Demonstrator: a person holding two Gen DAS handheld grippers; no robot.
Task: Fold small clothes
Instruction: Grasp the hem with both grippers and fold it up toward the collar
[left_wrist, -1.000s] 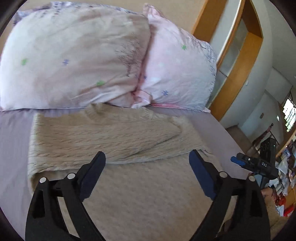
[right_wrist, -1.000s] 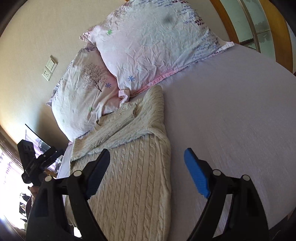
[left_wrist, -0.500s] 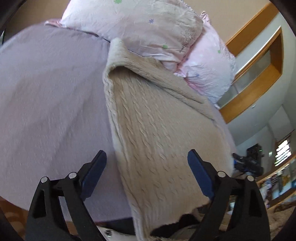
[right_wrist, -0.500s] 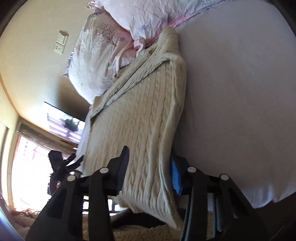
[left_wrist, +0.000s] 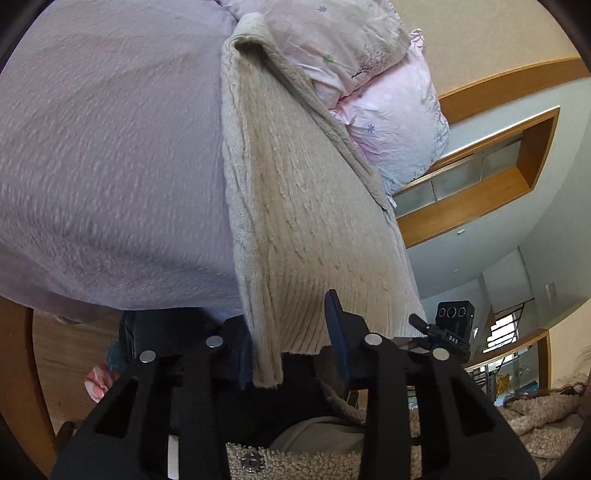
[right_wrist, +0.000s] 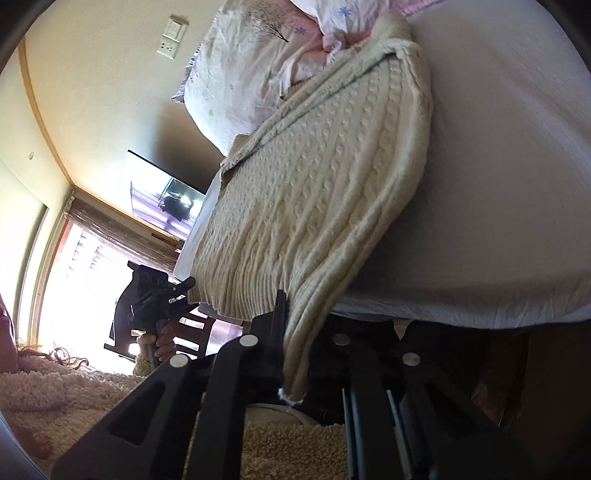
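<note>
A cream cable-knit sweater (left_wrist: 295, 206) lies lengthwise on the bed, collar by the pillows, ribbed hem hanging over the near edge. My left gripper (left_wrist: 291, 350) is shut on the hem's left corner, which hangs between the jaws. The same sweater (right_wrist: 314, 184) shows in the right wrist view, where my right gripper (right_wrist: 295, 354) is shut on the hem's right corner. The right gripper's far finger is hidden behind the cloth.
A lilac bedsheet (left_wrist: 110, 166) covers the mattress. Two floral pillows (left_wrist: 369, 74) lie at the head. A wooden window frame (left_wrist: 480, 192) is at right. The pillows (right_wrist: 266, 62), a wall socket (right_wrist: 171, 35) and a bright window (right_wrist: 74, 288) show in the right wrist view.
Both grippers dropped from above the sweater to the bed's near edge. They closed on the two hem corners; the left was still open half a second ago.
</note>
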